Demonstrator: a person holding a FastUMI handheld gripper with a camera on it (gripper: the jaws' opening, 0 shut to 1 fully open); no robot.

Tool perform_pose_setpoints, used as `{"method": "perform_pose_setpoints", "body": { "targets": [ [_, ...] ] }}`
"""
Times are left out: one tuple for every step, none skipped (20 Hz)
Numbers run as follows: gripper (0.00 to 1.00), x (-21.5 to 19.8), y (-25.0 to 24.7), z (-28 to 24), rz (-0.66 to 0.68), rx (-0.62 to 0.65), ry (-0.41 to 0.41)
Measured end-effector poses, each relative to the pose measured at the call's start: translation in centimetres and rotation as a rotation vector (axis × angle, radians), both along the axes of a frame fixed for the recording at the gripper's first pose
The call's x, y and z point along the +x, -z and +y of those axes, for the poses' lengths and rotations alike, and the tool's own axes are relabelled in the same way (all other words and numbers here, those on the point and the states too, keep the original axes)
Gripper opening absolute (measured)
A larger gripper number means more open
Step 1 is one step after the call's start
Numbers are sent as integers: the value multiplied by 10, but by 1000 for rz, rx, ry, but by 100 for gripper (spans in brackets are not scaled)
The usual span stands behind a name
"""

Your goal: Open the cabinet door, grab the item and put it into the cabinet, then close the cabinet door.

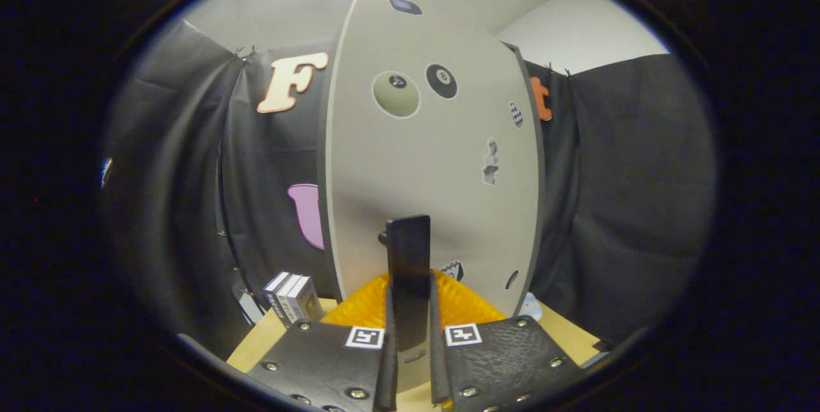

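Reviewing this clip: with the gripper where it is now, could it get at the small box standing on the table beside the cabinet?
Probably not right away. The gripper is shut on the cabinet's black door handle, so it is occupied. The small box stands off to the side of the fingers with nothing in front of it, so letting go and shifting sideways should reach it.

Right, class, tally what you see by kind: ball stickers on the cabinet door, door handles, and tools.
Ball stickers: 2
Door handle: 1
Tool: 1, shut on the door handle
Total: 4
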State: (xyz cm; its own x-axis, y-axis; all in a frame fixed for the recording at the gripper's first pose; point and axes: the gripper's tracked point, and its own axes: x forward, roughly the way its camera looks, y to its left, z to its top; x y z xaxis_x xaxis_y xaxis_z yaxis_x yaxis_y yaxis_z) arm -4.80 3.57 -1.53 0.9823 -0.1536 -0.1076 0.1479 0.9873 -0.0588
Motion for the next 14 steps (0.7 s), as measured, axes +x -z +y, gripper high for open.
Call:
{"method": "perform_pose_setpoints", "body": {
  "targets": [
    [16, -19, -5, -2, 6, 10, 2],
    [12, -27, -6, -10, 15, 23, 18],
    [11, -33, -4, -20, 14, 21, 29],
    [11, -41, -6, -30, 12, 11, 52],
    [11, -49, -7, -38, 10, 4, 75],
    [11, -57, -9, -47, 10, 8, 98],
    [11, -65, -10, -57, 10, 18, 121],
    [11, -74, -12, -69, 7, 29, 146],
    [11, -81, -12, -81, 8, 34, 172],
    [11, -90, -14, -94, 5, 31, 196],
    [11, -97, -15, -106, 6, 29, 219],
    [10, -103, -16, -119, 7, 24, 236],
    [10, -110, -16, -130, 7, 29, 253],
    [11, -115, -18, -142, 5, 37, 266]
  ]
}}
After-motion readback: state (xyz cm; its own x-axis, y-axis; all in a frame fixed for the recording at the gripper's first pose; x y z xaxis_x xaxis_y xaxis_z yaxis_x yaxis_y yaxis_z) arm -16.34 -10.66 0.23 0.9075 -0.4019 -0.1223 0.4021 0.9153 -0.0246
